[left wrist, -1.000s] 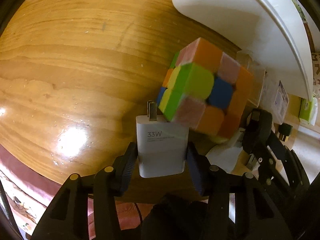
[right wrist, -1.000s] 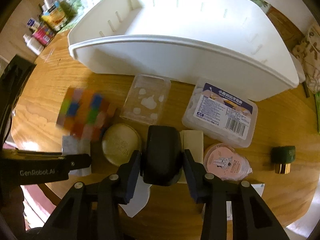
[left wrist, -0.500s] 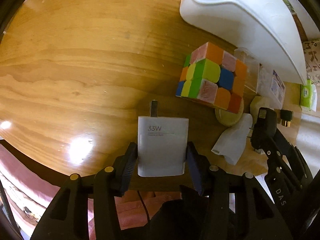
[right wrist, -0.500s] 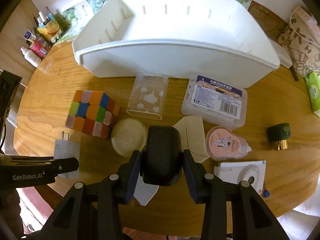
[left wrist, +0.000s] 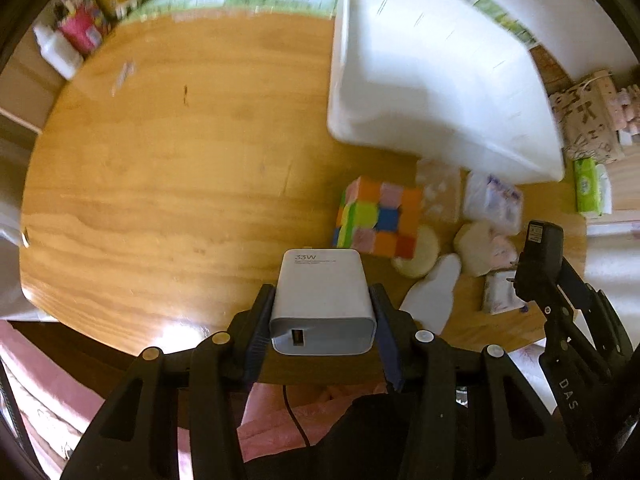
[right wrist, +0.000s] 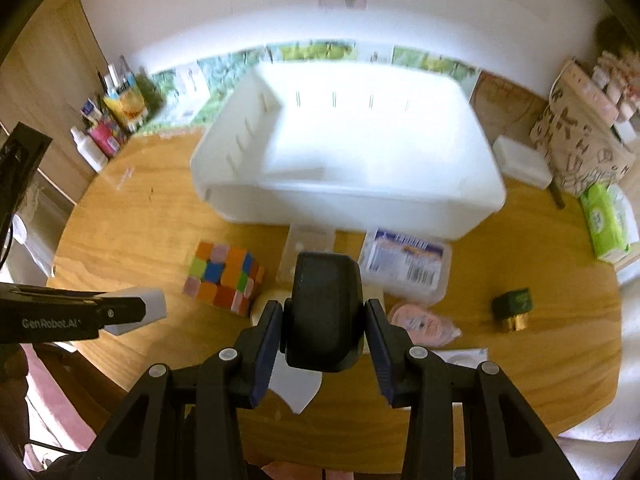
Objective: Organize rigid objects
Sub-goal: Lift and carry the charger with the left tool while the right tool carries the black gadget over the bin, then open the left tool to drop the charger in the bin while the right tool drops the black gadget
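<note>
My left gripper (left wrist: 321,296) holds a white 33W charger (left wrist: 320,280) well above the wooden table (left wrist: 160,200), USB port facing the camera. Its jaws are closing tighter on the charger. My right gripper (right wrist: 323,308) is shut on a black power adapter (right wrist: 324,292), also lifted off the table. In the left wrist view that adapter (left wrist: 540,240) hangs at the right. A colourful puzzle cube (right wrist: 224,280) sits below, between the two grippers. Behind it stands a big white bin (right wrist: 344,204), which looks empty.
In front of the bin lie a clear box (right wrist: 308,244), a labelled plastic box (right wrist: 404,268), a round beige lid (left wrist: 416,256), a pink packet (right wrist: 420,320), a white paper scrap (right wrist: 296,384) and a small green-gold bottle (right wrist: 514,308). Bottles (right wrist: 104,128) crowd the back left.
Both grippers have risen with their loads, so the table and bin look farther away. The white charger has tipped, and its port end now faces the camera.
</note>
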Motion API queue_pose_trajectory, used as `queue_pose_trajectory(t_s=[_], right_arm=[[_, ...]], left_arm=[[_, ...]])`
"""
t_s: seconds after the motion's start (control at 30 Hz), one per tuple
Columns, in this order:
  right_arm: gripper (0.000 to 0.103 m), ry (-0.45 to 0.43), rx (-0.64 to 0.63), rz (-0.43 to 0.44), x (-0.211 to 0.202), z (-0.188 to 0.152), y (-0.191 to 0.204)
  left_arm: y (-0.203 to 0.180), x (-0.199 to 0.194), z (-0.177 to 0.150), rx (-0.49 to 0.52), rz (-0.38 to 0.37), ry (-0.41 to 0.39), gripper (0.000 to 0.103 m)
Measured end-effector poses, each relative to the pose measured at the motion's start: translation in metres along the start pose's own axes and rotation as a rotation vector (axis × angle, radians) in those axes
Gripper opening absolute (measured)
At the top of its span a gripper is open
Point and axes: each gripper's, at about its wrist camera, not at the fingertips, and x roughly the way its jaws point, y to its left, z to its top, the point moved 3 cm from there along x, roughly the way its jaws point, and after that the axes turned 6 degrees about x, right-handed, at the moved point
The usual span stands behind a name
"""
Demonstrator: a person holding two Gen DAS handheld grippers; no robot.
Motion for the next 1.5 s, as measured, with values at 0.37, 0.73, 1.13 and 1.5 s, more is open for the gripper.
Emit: queue_pose_trajectory(t_s=[0.37,0.73,1.13,1.5], right_arm=[[0.042,-0.169,-0.037,0.021,-0.034,0.043,-0.014],[0.042,-0.331,-0.097,0.071,-0.039,0.079,-0.026],[0.042,-0.405,-0.146,0.129,-0.001,0.104,-0.047],[0.042,-0.358,-0.133,0.19,0.062,0.121,-0.071]], left_arm=[[-0.023,-0.048,0.023,0.057,0.022,-0.197,0.05],[-0.055,-0.078,0.058,0.11,-0.035,-0.457,0.05],[-0.069,-0.039,0.096,0.096,-0.014,-0.621,0.05],[-0.068,0.003,0.139,0.016,0.028,-0.623,0.05]])
